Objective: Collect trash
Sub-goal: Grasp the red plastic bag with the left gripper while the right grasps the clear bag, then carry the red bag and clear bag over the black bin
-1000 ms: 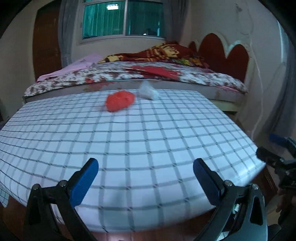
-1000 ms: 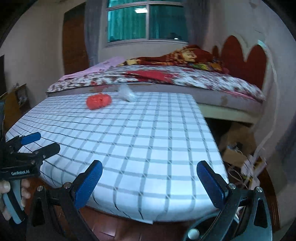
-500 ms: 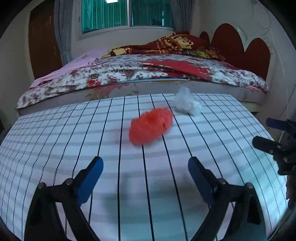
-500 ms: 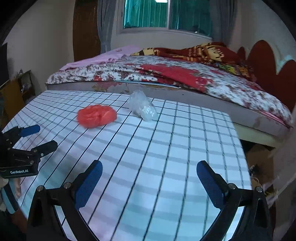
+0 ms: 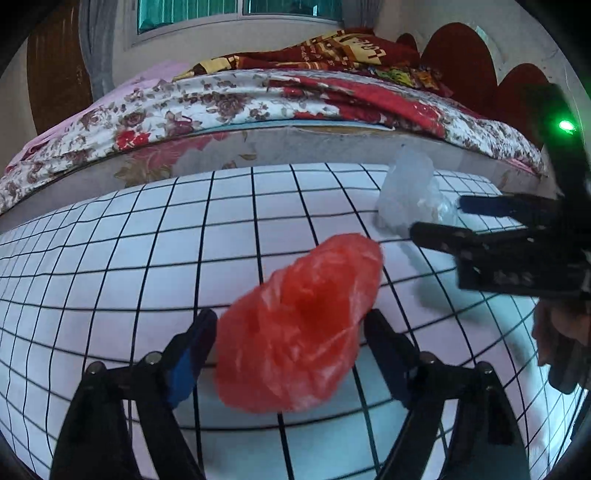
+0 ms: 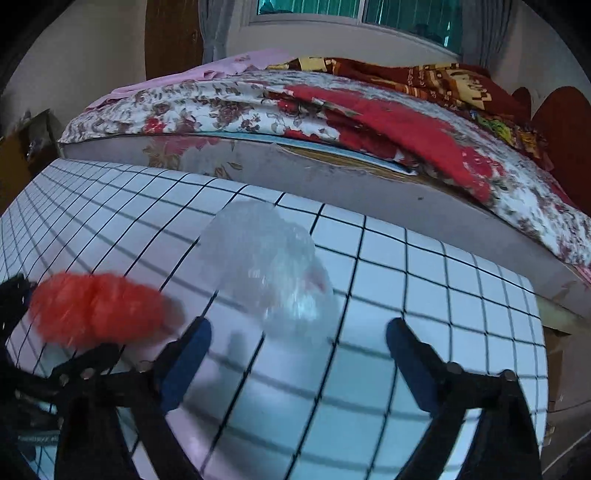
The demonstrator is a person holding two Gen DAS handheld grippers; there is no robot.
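1. The left gripper (image 5: 291, 332) has its jaws closing around a crumpled red plastic bag (image 5: 299, 325); the bag sits between the blue pads, but whether the pads already touch it cannot be told.
2. The right gripper (image 6: 299, 332) is also closing, its blue pads wide on either side of a crumpled clear plastic bag (image 6: 273, 266); the bag's near edge lies between the tips and the pads do not press on it.
3. Both bags lie on a table (image 5: 110, 258) covered in a white cloth with a black grid, near its far edge, the red one left of the clear one and just beside it.
4. In the left wrist view the right gripper comes in from the right edge, its fingers reaching at the clear bag, with a green light above.
5. In the right wrist view the left gripper's black frame sits at the lower left by the red bag, blurred.
6. Just beyond the table stands a bed (image 6: 332, 173) with a floral sheet, a red blanket (image 6: 388, 122) and a dark red headboard (image 5: 465, 62).
7. Behind the bed are a window (image 5: 221, 11), a curtain and a brown door.
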